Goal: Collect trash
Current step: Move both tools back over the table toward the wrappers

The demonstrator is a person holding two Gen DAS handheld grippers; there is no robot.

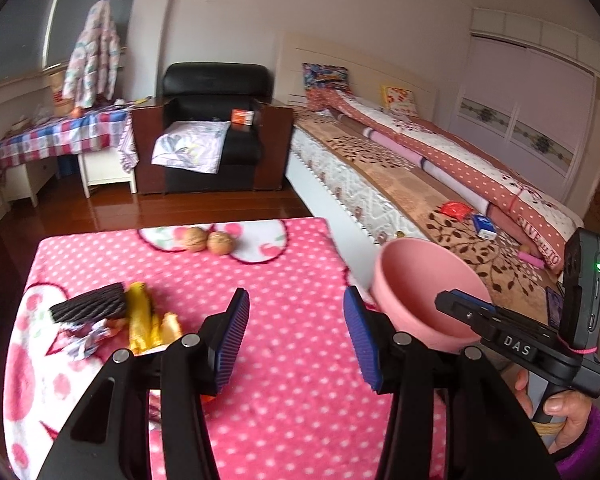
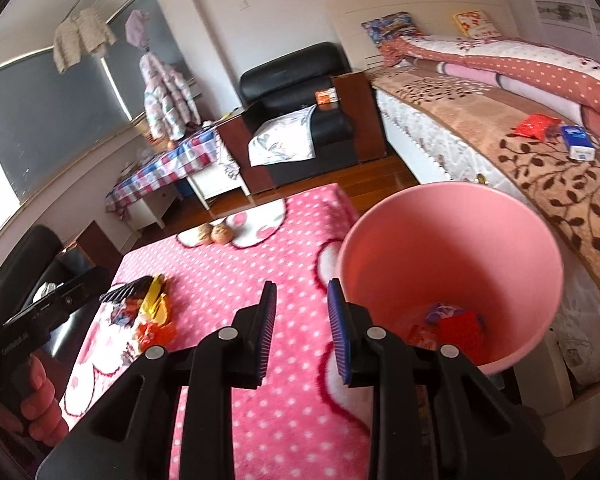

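Observation:
A pile of wrappers lies on the pink dotted table cover: a black ridged piece (image 1: 90,305), a yellow wrapper (image 1: 142,320) and crumpled foil (image 1: 86,340); the pile also shows in the right wrist view (image 2: 152,308). A pink bin (image 2: 448,276) stands at the table's right edge with red and purple scraps (image 2: 452,320) inside; it also shows in the left wrist view (image 1: 420,292). My left gripper (image 1: 296,340) is open and empty above the cover, right of the pile. My right gripper (image 2: 300,328) is open and empty beside the bin's left rim.
Two walnuts (image 1: 210,241) sit at the far edge of the table cover (image 1: 292,420). A bed (image 1: 420,184) with a red packet (image 2: 536,125) and a blue box (image 2: 578,142) runs along the right. A black armchair (image 1: 212,128) and a checked table (image 1: 60,136) stand behind.

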